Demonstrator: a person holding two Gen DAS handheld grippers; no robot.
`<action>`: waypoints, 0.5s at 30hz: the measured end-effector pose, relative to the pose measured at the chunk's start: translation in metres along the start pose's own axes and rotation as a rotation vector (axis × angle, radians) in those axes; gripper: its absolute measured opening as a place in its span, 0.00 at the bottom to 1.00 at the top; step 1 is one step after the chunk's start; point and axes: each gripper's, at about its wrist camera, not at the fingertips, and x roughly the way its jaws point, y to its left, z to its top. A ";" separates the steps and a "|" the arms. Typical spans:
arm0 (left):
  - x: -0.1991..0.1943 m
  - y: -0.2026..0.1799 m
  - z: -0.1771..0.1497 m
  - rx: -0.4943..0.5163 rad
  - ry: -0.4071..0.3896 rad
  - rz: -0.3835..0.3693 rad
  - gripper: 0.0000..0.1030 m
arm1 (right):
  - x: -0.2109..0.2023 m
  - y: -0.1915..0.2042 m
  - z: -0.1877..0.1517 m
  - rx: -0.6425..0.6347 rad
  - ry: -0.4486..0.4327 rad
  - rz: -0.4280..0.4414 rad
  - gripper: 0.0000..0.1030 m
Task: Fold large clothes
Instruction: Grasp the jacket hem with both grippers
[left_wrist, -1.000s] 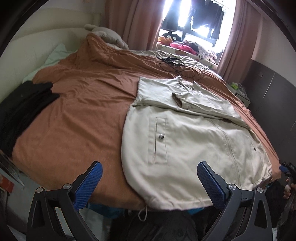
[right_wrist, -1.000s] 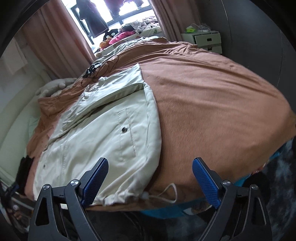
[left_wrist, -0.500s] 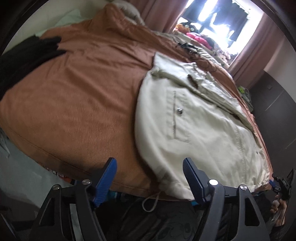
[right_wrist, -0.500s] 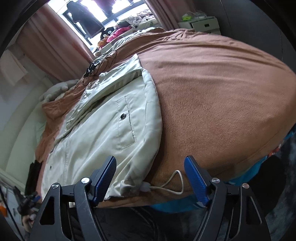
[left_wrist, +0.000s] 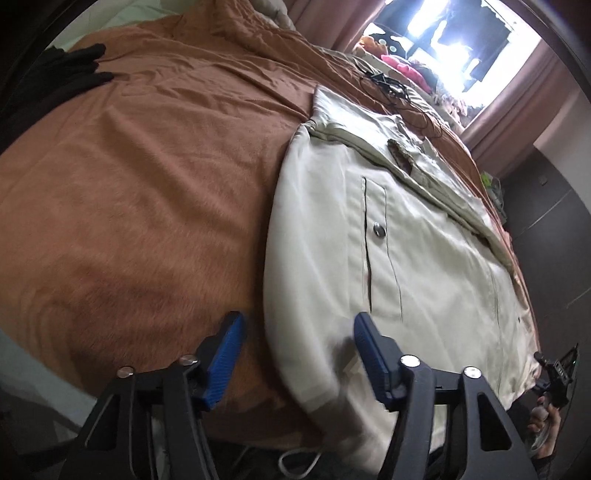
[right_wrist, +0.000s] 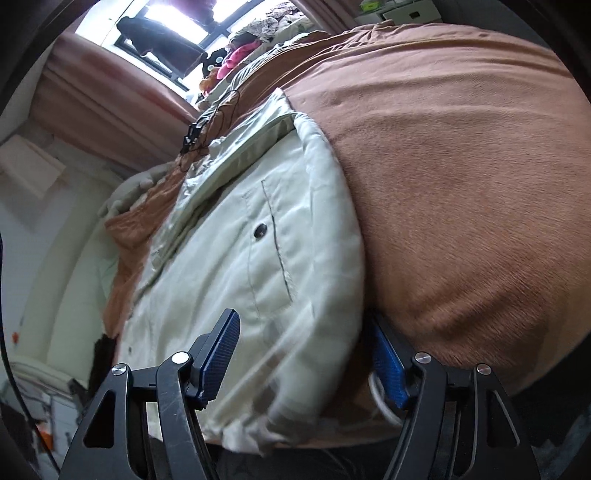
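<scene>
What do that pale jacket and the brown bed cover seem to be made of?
The jacket looks like a smooth, lightly padded synthetic, perhaps nylon or polyester: it has a soft sheen, puffy wrinkles and a metal-looking snap on the pocket. The bed cover looks like a matte, fuzzy fleece or brushed plush: short nap shows, and it catches light unevenly. Neither can be told for certain by look alone.

Lower and closer to the bed edge than a second ago. Left gripper (left_wrist: 297, 345) now astride the near corner of the cream jacket (left_wrist: 399, 258), jaws narrower and closing, hem between the blue pads, not yet pinched. Right gripper (right_wrist: 306, 354) likewise down over the opposite hem corner, jaws closing, fabric filling the gap.
</scene>
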 end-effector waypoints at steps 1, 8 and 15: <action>0.003 0.000 0.003 -0.012 0.007 -0.019 0.53 | 0.002 0.000 0.001 0.001 0.003 0.009 0.66; 0.002 0.001 -0.009 -0.068 0.022 -0.114 0.50 | 0.007 0.004 -0.015 0.006 0.044 0.106 0.65; -0.004 -0.002 -0.027 -0.094 0.001 -0.153 0.37 | 0.008 -0.003 -0.023 0.023 0.028 0.102 0.30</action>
